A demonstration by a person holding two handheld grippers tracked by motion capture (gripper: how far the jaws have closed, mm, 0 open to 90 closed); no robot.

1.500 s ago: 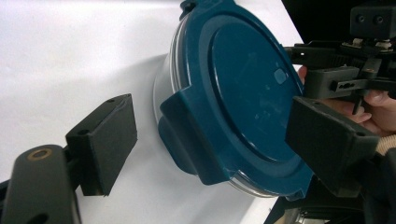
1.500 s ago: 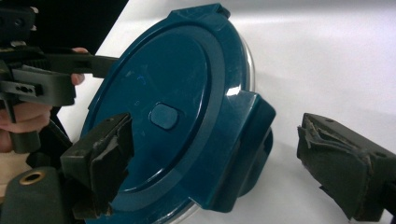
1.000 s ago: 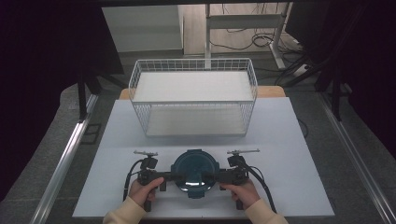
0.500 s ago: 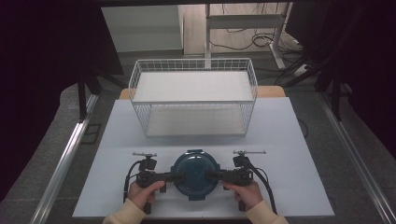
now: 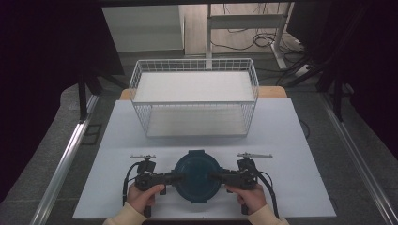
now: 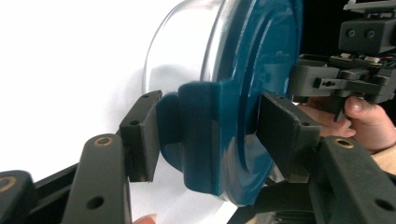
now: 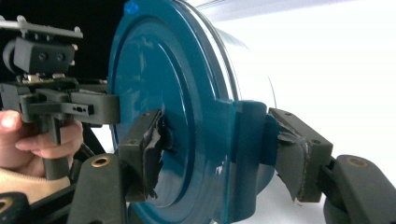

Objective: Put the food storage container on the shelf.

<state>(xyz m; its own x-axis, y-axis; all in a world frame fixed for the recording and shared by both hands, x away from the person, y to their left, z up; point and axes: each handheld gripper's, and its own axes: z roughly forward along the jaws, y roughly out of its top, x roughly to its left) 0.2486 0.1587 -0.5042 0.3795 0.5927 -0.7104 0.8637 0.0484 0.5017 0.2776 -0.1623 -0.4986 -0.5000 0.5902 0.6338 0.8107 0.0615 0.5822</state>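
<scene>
A round container (image 5: 197, 176) with a dark teal lid (image 6: 261, 70) over a clear bowl (image 6: 187, 51) is at the near middle of the white table (image 5: 295, 154). My left gripper (image 5: 174, 178) is shut on the lid's left clip tab (image 6: 205, 135), one pad (image 6: 140, 135) under it and one on the lid's top. From the other side, my right gripper (image 5: 218, 177) is shut on the opposite clip tab (image 7: 243, 144), its torn pads (image 7: 152, 149) pressing both faces. Whether the container rests on the table or hangs just above it, I cannot tell.
A white wire basket (image 5: 195, 101) with a flat white shelf stands behind the container at the table's far middle. Bare table stretches to either side of the hands. Metal rails (image 5: 65, 159) run along the floor beside the table.
The container and both grippers have shifted slightly toward the near edge, and the glare on the lid has gone. Both grippers keep their hold.
</scene>
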